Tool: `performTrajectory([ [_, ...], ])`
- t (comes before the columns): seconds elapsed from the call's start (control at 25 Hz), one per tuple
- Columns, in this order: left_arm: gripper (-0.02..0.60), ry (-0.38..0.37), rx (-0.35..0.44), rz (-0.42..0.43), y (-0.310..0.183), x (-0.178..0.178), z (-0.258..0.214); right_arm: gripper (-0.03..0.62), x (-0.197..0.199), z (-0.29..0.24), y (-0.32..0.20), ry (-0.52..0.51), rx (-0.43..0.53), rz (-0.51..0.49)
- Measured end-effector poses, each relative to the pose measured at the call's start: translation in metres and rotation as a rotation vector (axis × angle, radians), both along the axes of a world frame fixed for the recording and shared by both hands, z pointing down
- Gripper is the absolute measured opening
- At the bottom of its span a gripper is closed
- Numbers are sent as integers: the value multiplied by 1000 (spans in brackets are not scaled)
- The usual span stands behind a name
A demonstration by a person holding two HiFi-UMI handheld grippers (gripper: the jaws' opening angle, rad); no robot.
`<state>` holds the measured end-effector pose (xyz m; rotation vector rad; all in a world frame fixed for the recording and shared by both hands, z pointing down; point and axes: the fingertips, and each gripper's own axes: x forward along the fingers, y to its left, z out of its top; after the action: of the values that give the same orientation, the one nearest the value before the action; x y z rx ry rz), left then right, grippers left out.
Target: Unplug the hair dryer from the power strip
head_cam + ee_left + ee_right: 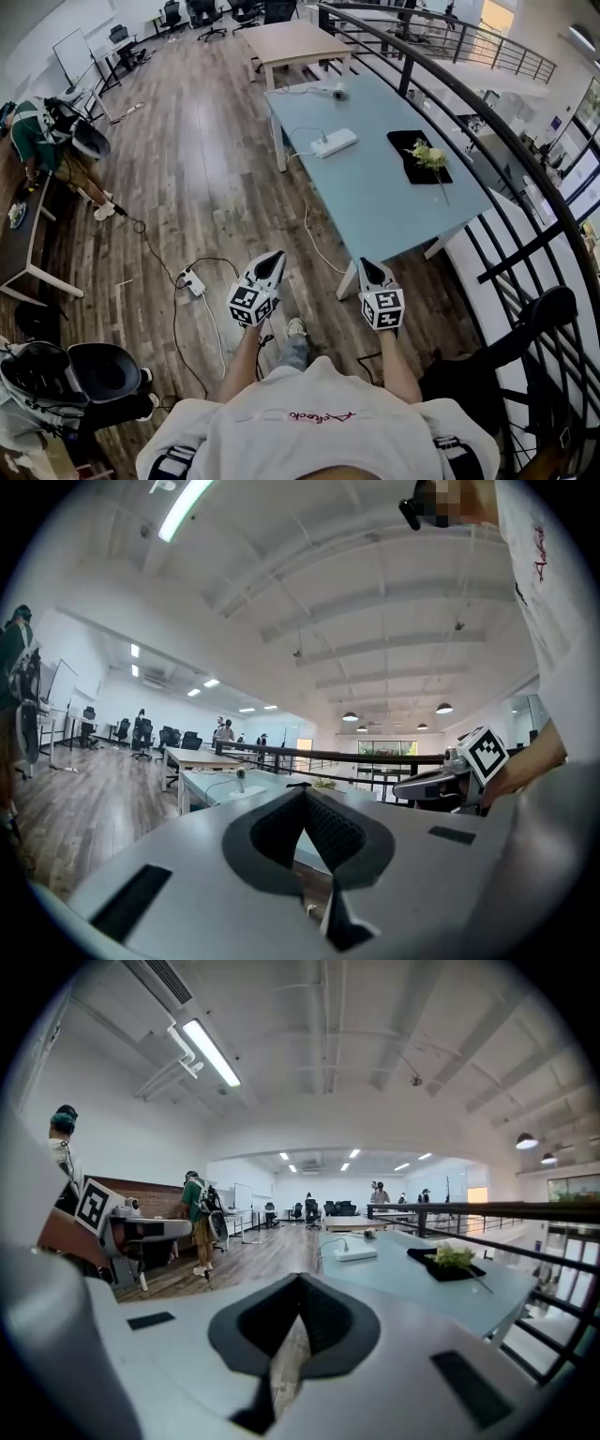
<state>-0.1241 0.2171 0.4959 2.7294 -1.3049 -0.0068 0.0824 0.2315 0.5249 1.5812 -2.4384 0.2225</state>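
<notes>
Low at frame centre, you hold the left gripper (276, 258) and right gripper (368, 267) side by side, both clenched empty, forearms outstretched, short of the tabletop (375, 202).

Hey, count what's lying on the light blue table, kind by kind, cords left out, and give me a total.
Power strip: 1
Hair dryer: 1
Black tray: 1
Flower sprig: 1
Total: 4
</notes>
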Motion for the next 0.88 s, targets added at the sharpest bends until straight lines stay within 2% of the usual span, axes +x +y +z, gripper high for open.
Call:
performTrajectory([
  [0.52,9,16,18,5,-158,-54,-18,17,-47,-19,-154,17,27,34],
  [0.88,9,13,0,55,-221,-63,-3,17,-48,-6,-206,21,10,109],
])
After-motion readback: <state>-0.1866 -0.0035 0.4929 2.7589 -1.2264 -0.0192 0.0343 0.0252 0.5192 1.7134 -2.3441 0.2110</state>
